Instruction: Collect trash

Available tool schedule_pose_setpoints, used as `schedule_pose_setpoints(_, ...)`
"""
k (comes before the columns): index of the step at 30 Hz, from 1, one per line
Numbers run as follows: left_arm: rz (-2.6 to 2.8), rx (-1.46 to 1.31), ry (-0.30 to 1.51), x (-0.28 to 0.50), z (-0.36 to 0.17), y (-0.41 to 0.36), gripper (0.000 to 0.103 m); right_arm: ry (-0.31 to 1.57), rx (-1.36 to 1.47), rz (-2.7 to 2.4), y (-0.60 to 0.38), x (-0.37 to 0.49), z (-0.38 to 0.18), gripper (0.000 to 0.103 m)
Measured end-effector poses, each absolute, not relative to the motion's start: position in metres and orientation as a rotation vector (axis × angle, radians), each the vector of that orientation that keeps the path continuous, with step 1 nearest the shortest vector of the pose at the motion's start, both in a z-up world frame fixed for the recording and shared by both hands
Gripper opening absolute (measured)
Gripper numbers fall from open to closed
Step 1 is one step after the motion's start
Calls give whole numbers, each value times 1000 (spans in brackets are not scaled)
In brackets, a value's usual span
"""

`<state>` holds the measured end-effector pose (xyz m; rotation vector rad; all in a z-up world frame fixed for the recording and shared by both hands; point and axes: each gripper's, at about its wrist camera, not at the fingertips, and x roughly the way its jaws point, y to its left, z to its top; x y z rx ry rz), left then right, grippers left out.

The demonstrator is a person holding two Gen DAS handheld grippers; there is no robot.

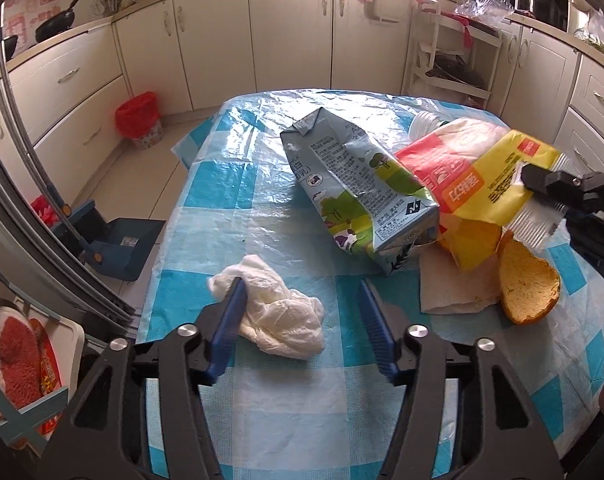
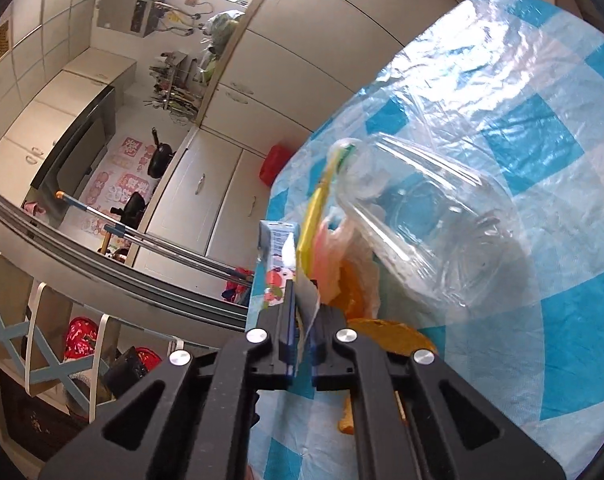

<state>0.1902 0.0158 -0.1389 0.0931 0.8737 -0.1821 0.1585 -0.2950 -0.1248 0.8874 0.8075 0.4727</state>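
Meanwhile right gripper (image 2: pixel 302 300) pinches snack wrapper (image 1: pixel 497 176) (left gripper (image 1: pixel 302 300) spread)

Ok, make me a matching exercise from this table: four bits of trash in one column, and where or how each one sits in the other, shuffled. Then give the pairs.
Things
1. tissue
2. carton
3. wrapper
4. peel

States
A. pinched at its edge by the right tool
B. lying on its side in the middle of the table
C. curled, orange, beside a flat napkin
D. crumpled, white, between the fingers of the open left tool

Pairs: 1-D, 2-B, 3-A, 4-C
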Motion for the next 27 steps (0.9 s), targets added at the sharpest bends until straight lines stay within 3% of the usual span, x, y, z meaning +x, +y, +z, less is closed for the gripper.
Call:
schedule_pose_setpoints(2,-167,77,880,191,-141,19,18,777,854,519,-290,155,-113,5)
schedule_pose_setpoints(5,-164,67,876,187,-140,22,11,742,817,561,-287,149,-100,5)
schedule_pose_setpoints(17,-202,-25,829,145,-107,7,9,654,739,535,-343,103,-67,5)
schedule_pose_setpoints(27,-312,47,759,103,-75,-65,9,618,655,428,-387,61,-63,5)
